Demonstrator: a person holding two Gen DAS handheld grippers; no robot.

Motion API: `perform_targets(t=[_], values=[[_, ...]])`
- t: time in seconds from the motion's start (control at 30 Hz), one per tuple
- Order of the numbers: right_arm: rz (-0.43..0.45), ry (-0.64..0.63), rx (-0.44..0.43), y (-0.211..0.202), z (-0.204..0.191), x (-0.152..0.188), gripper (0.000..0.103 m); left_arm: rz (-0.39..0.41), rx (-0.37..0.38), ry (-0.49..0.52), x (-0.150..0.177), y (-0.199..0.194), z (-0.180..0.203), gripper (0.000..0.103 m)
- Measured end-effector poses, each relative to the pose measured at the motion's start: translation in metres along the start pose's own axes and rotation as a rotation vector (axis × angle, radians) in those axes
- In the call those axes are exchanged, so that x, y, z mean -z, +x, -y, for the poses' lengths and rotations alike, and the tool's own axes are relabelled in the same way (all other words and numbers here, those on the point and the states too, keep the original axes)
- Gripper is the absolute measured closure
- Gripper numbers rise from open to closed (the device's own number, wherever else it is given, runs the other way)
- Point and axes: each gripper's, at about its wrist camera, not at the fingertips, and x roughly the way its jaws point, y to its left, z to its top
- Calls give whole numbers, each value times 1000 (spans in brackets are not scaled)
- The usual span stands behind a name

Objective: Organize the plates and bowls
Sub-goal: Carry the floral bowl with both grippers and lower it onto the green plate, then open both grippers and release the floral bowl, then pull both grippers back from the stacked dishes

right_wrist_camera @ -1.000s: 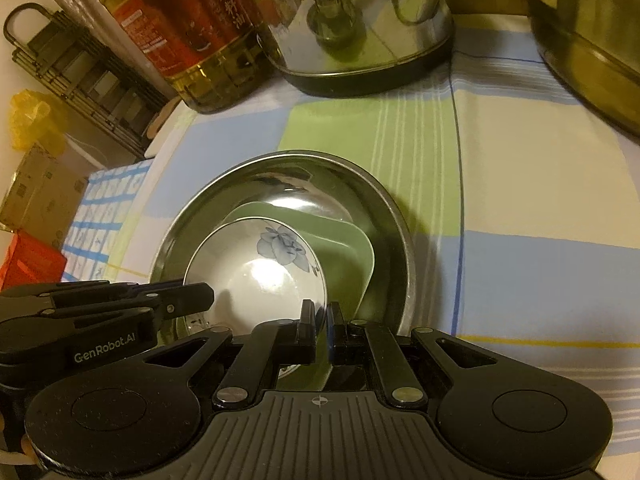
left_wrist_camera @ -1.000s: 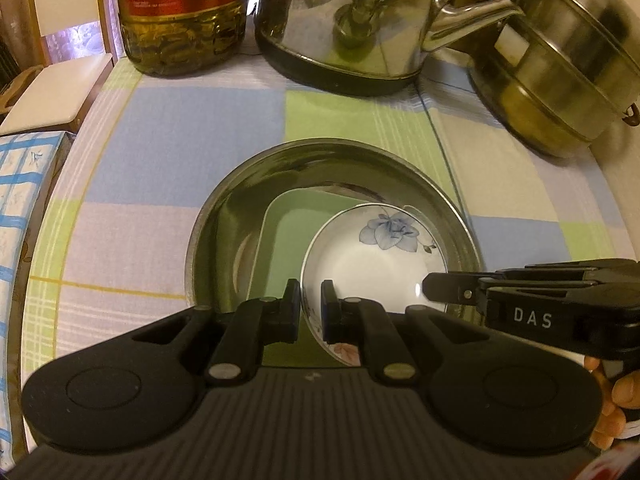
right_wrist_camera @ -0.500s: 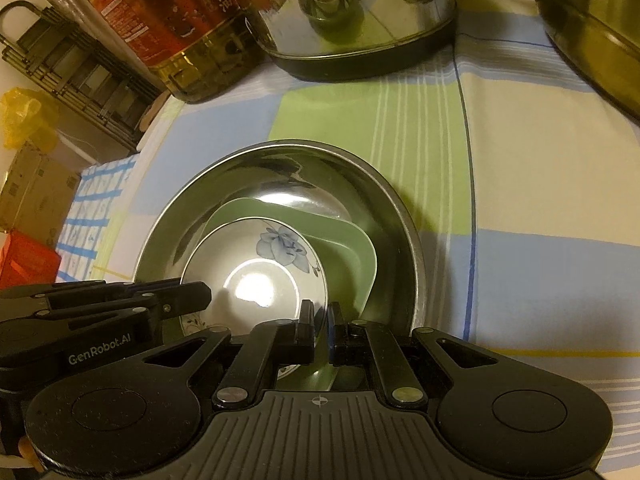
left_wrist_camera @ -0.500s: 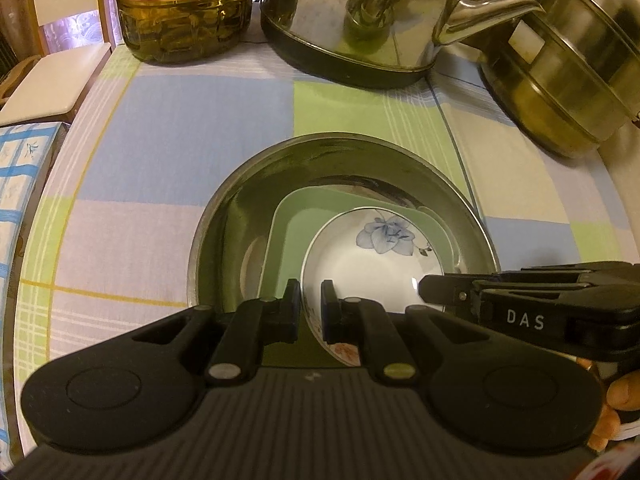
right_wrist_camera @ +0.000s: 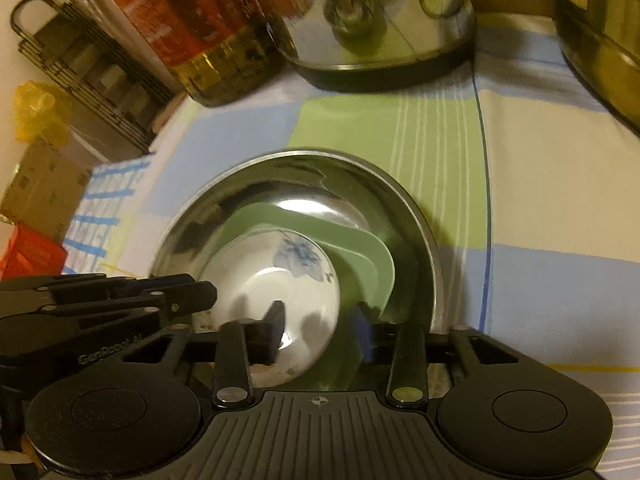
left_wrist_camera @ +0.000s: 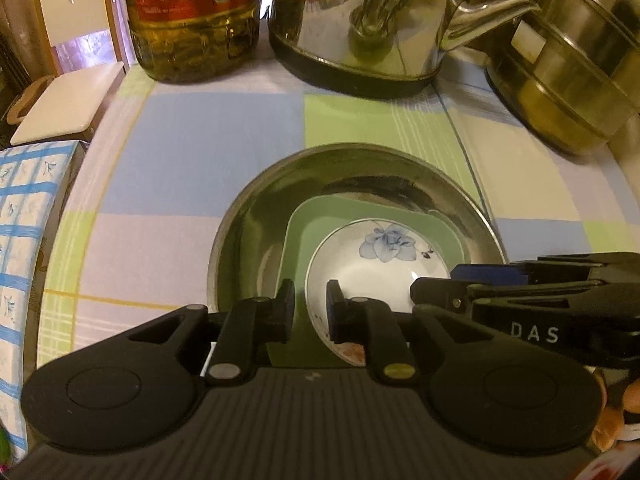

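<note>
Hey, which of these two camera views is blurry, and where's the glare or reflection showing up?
Left wrist view: sharp, warm yellow light; the shiny steel kettle mirrors the scene, and fisheye bends the checked tablecloth. Right wrist view: motion-blurred throughout, a bright glare spot on the round steel basin, and dark shadows on the white flowered bowl near the right tool.

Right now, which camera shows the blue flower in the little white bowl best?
The left wrist view: the blue flower is sharp and unobstructed inside the white bowl. The right wrist view shows the same flower too, but blurred and dimmer.
</note>
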Motion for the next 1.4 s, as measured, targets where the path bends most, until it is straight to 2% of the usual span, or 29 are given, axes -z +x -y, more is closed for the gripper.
perform_targets(t=[0.13, 0.4, 0.5, 0.63, 0.7, 1.0, 1.4], values=[[28, -8, -12, -12, -3, 1, 57, 25, -4, -8, 2, -15, 0, 89], [85, -10, -31, -44, -5, 10, 45, 80, -10, -32, 17, -56, 10, 78], [111, -21, -36, -60, -7, 16, 42, 104, -14, -42, 26, -75, 15, 78], [158, -49, -36, -91, -11, 32, 41, 134, -22, -54, 43, -101, 24, 74], [176, -60, -35, -106, -12, 40, 41, 149, -19, -57, 51, -113, 30, 69], [246, -69, -66, -173, -6, 85, 41, 188, -27, -91, 103, -167, 54, 67], [222, -36, -157, -237, 20, 158, 41, 226, -71, -136, 179, -222, 86, 65]])
